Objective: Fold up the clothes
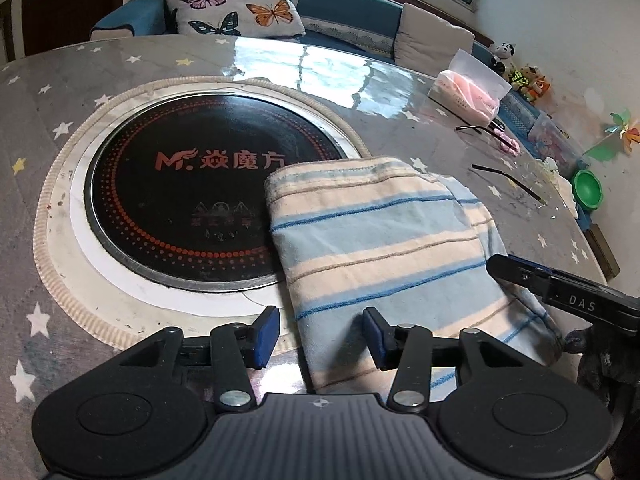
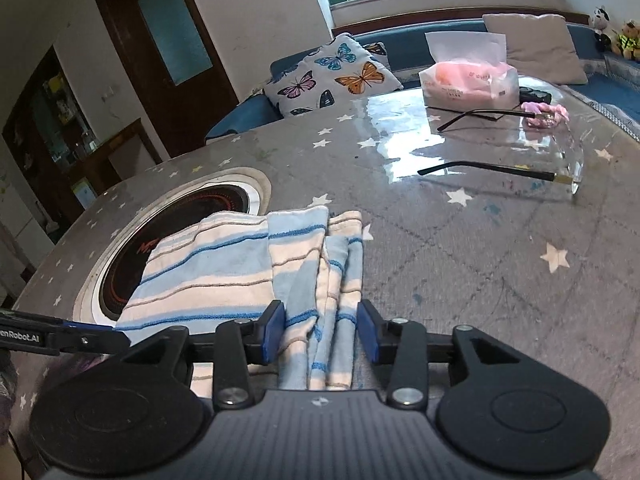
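Round hob (image 1: 192,196) w/ red lettering sits sunk in the star-print desk (image 1: 48,128), left of centre. Folded striped cloth (image 1: 384,248) (blue/cream) lies flat on desk, its left edge overlapping the hob rim. Left gripper (image 1: 320,334): fingers apart, released; the cloth's near-left corner lies between them, but pads aren't pressing it. Right gripper (image 2: 320,332): fingers also apart, straddling the bunched right edge of the cloth (image 2: 248,272); the left pad is right at the fabric, the right pad stands off a little, so no grip on it. Each gripper shows at the edge of the other's view. Further right & back on desk: tissue pack (image 2: 468,84), pink scrap (image 2: 544,114), two thin black rods (image 2: 484,170). Butterfly cushion (image 1: 236,0) on sofa behind desk.
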A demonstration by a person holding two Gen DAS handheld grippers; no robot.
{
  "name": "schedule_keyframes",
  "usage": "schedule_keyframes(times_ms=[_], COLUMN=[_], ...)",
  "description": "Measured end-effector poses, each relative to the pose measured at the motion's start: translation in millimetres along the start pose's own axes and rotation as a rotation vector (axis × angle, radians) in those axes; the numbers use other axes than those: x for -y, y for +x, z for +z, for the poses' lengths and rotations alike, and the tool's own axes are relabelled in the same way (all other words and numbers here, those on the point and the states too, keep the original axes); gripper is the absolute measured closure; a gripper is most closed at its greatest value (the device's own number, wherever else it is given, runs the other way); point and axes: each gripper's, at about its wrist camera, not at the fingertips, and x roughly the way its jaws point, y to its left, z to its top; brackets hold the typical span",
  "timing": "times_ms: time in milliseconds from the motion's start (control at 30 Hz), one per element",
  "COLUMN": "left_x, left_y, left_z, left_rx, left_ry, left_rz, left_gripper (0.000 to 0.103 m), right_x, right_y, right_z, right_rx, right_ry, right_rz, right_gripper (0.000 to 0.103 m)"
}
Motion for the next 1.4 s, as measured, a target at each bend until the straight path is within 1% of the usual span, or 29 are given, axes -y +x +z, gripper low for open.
schedule_keyframes(times_ms=[67,100,133,167,200,267,400,433,500,533,567,700,767,800,833,900,933,1133,1267,1300,1400], left_x=[-0.9,-1.6,-1.8,-1.6,-1.3,-0.1,-1.6,-1.9,-1.5,-1.4,-1.3,0.9,1.4,1.1,0.7,0.5,0.8,0.2,3.1,3.0,0.0], left_y=[0.7,1.2,1.6,1.8,1.7,1.2,0.3,-0.2,-0.4,-0.5,-0.5,-0.3,0.0,0.1,0.3,0.5,0.5,0.6,0.4,0.2,-1.4], left_z=[0.8,1.2,1.6,1.7,1.5,0.5,0.3,0.2,-0.3,-0.6,-0.8,-1.2,-1.5,-1.5,-1.6,-1.7,-1.7,-1.7,-3.4,-3.7,-4.4], left_rx=[-0.001,-0.002,-0.002,-0.003,-0.006,-0.009,-0.01,-0.006,-0.004,-0.004,-0.003,-0.001,0.0,0.0,0.002,0.001,0.0,0.0,0.012,0.014,0.021], left_ry=[-0.007,-0.012,-0.013,-0.011,-0.007,0.003,0.002,0.001,0.003,0.003,0.003,0.013,0.016,0.015,0.013,0.008,0.008,0.002,0.024,0.026,0.022], left_rz=[-0.007,-0.009,-0.011,-0.014,-0.022,-0.032,-0.036,-0.03,-0.019,-0.016,-0.018,-0.014,-0.015,-0.016,-0.02,-0.023,-0.025,-0.022,-0.014,-0.014,-0.015], left_gripper=[0.055,0.056,0.059,0.061,0.067,0.069,0.068,0.066,0.064,0.062,0.061,0.06,0.061,0.063,0.07,0.077,0.078,0.076,0.076,0.077,0.084], right_x=[1.4,1.8,2.1,2.5,1.4,0.1,1.7,2.1,2.0,2.2,2.8,2.4,0.7,-0.1,-0.1,0.8,0.9,0.6,-0.9,-1.9,-5.2], right_y=[-0.4,-0.6,-0.6,-0.8,-1.4,-4.5,-12.5,-14.2,-16.5,-16.6,-15.8,-12.8,-11.4,-10.9,-10.8,-10.9,-11.2,-12.6,-11.5,-11.5,-12.1], right_z=[-1.6,-2.4,-3.1,-4.1,-5.3,-7.1,-13.0,-13.6,-13.4,-13.3,-13.4,-13.7,-15.1,-15.8,-16.3,-17.0,-17.7,-19.5,-20.4,-20.9,-22.7], right_rx=[-0.001,0.002,0.0,-0.001,0.002,0.007,0.005,0.007,0.018,0.022,0.022,0.022,0.019,0.019,0.022,0.024,0.024,0.027,0.033,0.035,0.04], right_ry=[0.02,0.025,0.035,0.047,0.05,0.052,0.069,0.07,0.064,0.064,0.068,0.079,0.078,0.077,0.08,0.089,0.093,0.105,0.103,0.104,0.11], right_rz=[0.016,0.018,0.027,0.033,0.031,0.028,0.032,0.029,0.011,0.002,0.002,0.016,0.027,0.029,0.029,0.029,0.03,0.028,0.019,0.015,0.007], right_gripper=[0.074,0.076,0.081,0.082,0.083,0.085,0.085,0.084,0.081,0.077,0.075,0.075,0.081,0.081,0.082,0.083,0.084,0.084,0.082,0.082,0.083])
